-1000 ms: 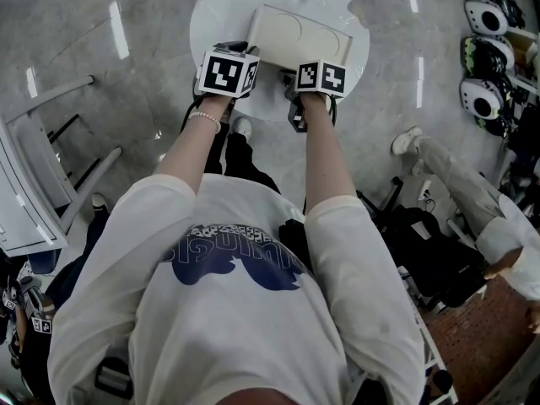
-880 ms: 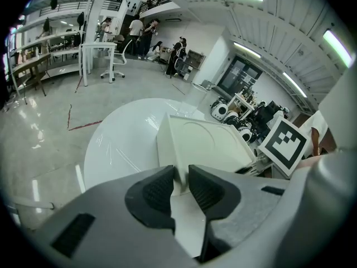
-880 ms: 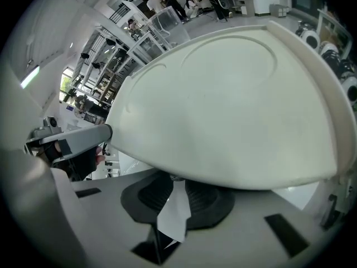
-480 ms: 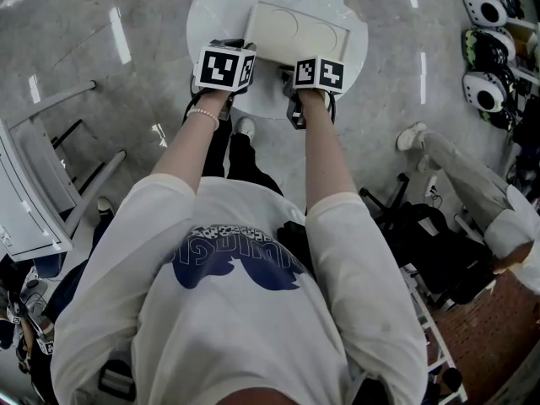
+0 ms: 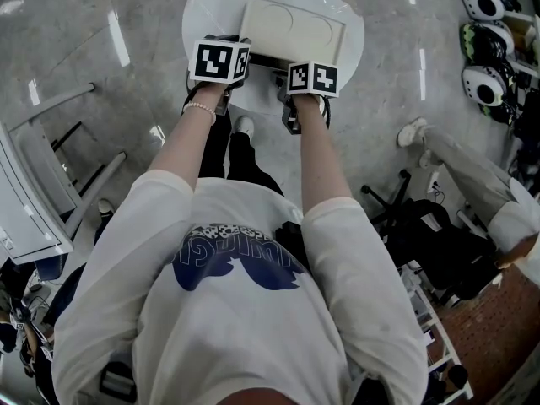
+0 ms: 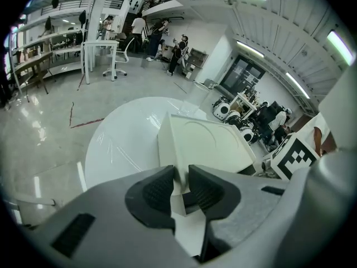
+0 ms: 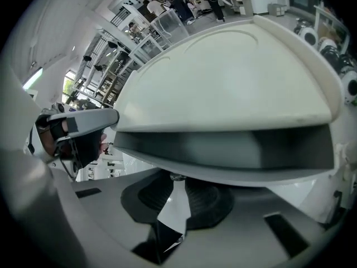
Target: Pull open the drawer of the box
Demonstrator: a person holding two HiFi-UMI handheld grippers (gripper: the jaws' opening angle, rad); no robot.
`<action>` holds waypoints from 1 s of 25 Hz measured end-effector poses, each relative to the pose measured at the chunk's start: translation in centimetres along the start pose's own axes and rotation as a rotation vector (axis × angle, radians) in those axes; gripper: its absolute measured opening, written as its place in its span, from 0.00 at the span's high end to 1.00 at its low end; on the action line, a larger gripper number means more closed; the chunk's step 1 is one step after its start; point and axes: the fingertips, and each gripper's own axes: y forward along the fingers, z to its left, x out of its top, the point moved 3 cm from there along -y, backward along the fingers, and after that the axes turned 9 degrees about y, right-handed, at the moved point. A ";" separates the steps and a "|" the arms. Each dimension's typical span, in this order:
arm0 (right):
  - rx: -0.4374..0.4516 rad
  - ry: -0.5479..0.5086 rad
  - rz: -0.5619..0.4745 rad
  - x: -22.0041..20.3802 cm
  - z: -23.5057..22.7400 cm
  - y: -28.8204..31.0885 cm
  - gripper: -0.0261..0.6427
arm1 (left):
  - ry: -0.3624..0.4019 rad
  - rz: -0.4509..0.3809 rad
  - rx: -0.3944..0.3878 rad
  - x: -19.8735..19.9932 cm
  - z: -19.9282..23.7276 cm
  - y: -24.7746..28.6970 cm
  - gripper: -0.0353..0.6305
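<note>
Bracing the box [image 5: 291, 25] and pinching its drawer [image 7: 223, 149] pull [image 7: 177, 178], near side of the round table [image 5: 211, 7].

Clamping the left gripper [image 6: 181, 186] with ribbed dark pads [image 6: 159, 191] on the cream box's near left corner, probably to stop it skating over the glossy white top. Closing the right gripper [image 7: 179, 197] narrowly on a small thin tab under the drawer front, likely readying a straight tug. Showing a smooth matte lid with rounded edges above a dark slot.

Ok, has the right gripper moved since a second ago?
Yes, slightly: against the round table, the right gripper, shut on the drawer handle, has drawn back toward the person and the table's near rim. The box has stayed.
</note>
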 end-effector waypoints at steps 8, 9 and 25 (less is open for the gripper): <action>0.007 0.011 -0.013 -1.6 -0.1 -0.2 0.87 | 0.008 0.008 0.004 0.0 0.0 0.0 0.81; 0.006 0.013 -0.015 -1.6 -0.2 -0.2 0.87 | 0.007 0.009 0.003 0.0 -0.1 0.0 0.81; 0.011 0.011 -0.010 -3.0 0.0 0.1 0.87 | -0.002 0.017 0.001 0.1 0.1 0.3 0.81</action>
